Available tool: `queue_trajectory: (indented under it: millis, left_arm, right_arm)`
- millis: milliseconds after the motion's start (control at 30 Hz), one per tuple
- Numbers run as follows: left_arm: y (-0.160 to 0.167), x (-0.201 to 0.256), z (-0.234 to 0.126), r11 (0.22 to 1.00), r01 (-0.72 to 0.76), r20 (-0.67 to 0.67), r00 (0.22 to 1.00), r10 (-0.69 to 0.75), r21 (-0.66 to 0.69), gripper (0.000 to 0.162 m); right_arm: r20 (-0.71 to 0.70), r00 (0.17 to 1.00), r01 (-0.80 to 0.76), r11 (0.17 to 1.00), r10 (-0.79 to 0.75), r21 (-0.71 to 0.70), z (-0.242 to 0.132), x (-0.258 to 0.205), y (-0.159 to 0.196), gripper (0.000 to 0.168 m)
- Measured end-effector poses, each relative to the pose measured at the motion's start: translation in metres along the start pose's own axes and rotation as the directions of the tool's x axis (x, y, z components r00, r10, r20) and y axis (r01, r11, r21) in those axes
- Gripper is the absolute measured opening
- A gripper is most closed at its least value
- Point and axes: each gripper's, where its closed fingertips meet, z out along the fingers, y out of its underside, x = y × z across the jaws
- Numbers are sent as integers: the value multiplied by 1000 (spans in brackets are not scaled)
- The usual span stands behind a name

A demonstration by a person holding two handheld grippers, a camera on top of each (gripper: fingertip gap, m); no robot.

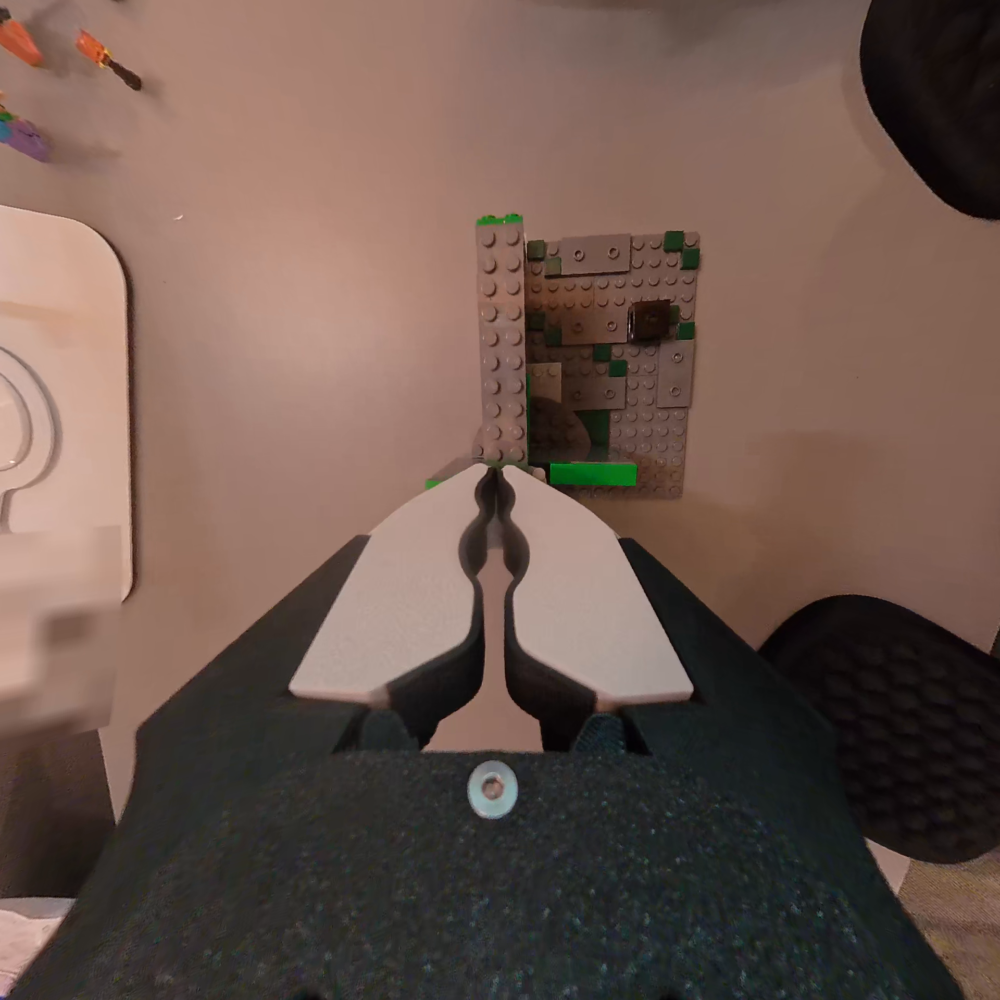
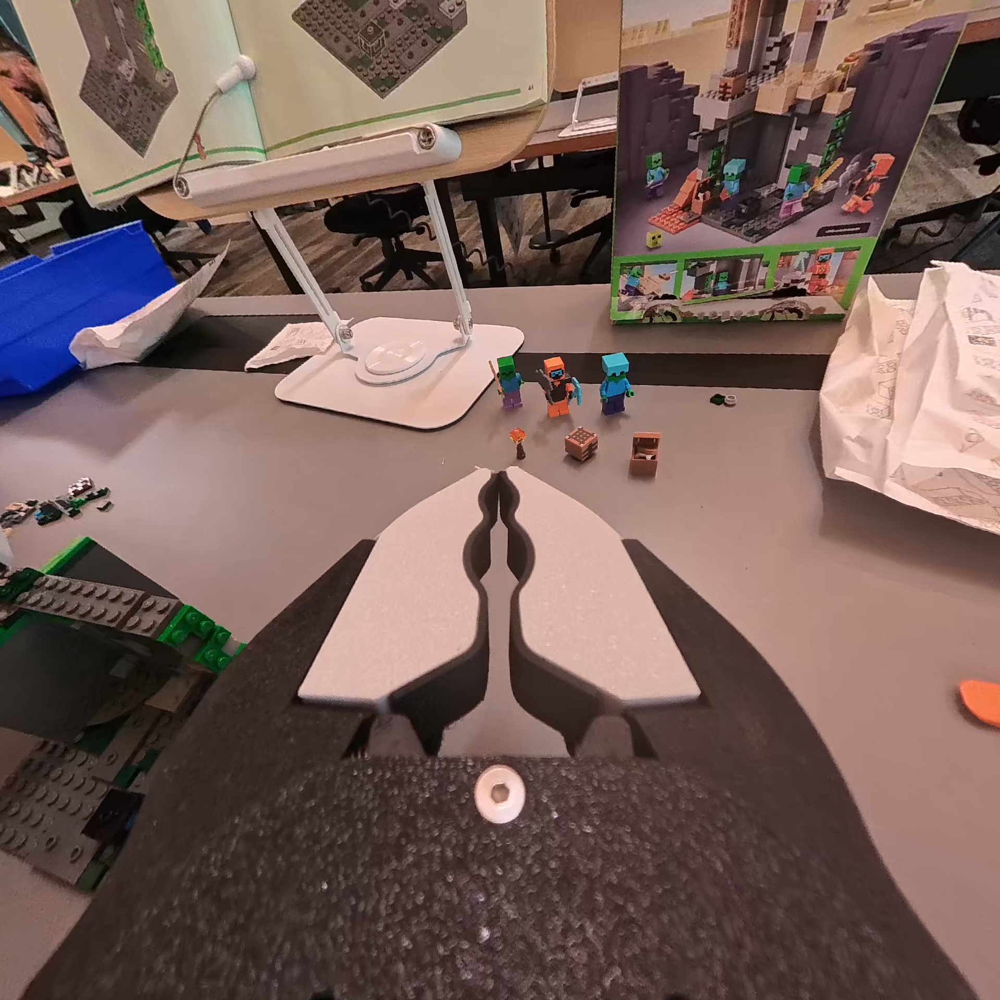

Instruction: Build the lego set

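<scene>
Left wrist view first: I'm looking straight down at the grey table [image 1: 324, 352]. My left gripper [image 1: 495, 472] has its jaws pressed together at the tips, right at the near end of the tall grey studded wall [image 1: 502, 346] of the lego build [image 1: 611, 362]. I can't tell whether it's pinching that edge or just touching it. The build sits centre frame, a grey baseplate with dark green tiles and a bright green bar [image 1: 592, 474] along its lower edge. A white stand base [image 1: 65, 406] fills the left edge.

Right wrist view: my right gripper [image 2: 499, 473] is closed too, tips together with nothing between them, hovering over bare table. Just above the tips, three minifigures [image 2: 557, 387] stand in a row, with a little torch [image 2: 518, 442], a brown block [image 2: 581, 443] and a chest [image 2: 645, 454] in front. The build shows at lower left [image 2: 97, 649]. The instruction booklet [image 2: 297, 65] sits on the stand at upper left, the set box [image 2: 757, 173] at upper right, paper bags [image 2: 920, 400] at the right edge.
</scene>
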Motion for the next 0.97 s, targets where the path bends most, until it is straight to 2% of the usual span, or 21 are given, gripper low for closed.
queue_trajectory:
  millis: [467,533,600,700,867,900,933,967]
  left_arm:
    - [6,1,4,999,-4,-19,1000,3,-43,0]
    - [6,2,4,999,-2,-22,1000,1,-41,0]
    - [6,1,4,999,-2,-19,1000,1,-35,0]
    - [5,-1,3,1000,28,-6,1000,-28,13,0]
    - [2,-3,-13,979,86,39,995,-95,184,0]
    - [4,-3,-15,971,100,48,992,-113,217,2]
    - [7,-3,-15,961,116,53,990,-133,250,17]
    - [11,-3,-16,952,129,55,987,-150,278,19]
  right_arm:
    - [41,999,13,1000,-12,-9,1,-5,2,0]
    - [96,994,45,999,-43,-17,2,-16,4,0]
    - [217,971,111,993,-102,-29,3,-40,7,0]
    - [412,877,287,957,-246,-39,1,-83,16,4]
    - [677,619,554,832,-399,-17,-6,-147,34,10]
    - [712,572,589,808,-407,-12,-7,-156,37,13]
    - [743,528,620,785,-412,-5,-7,-166,38,16]
    - [769,486,648,761,-415,2,-7,-174,39,16]
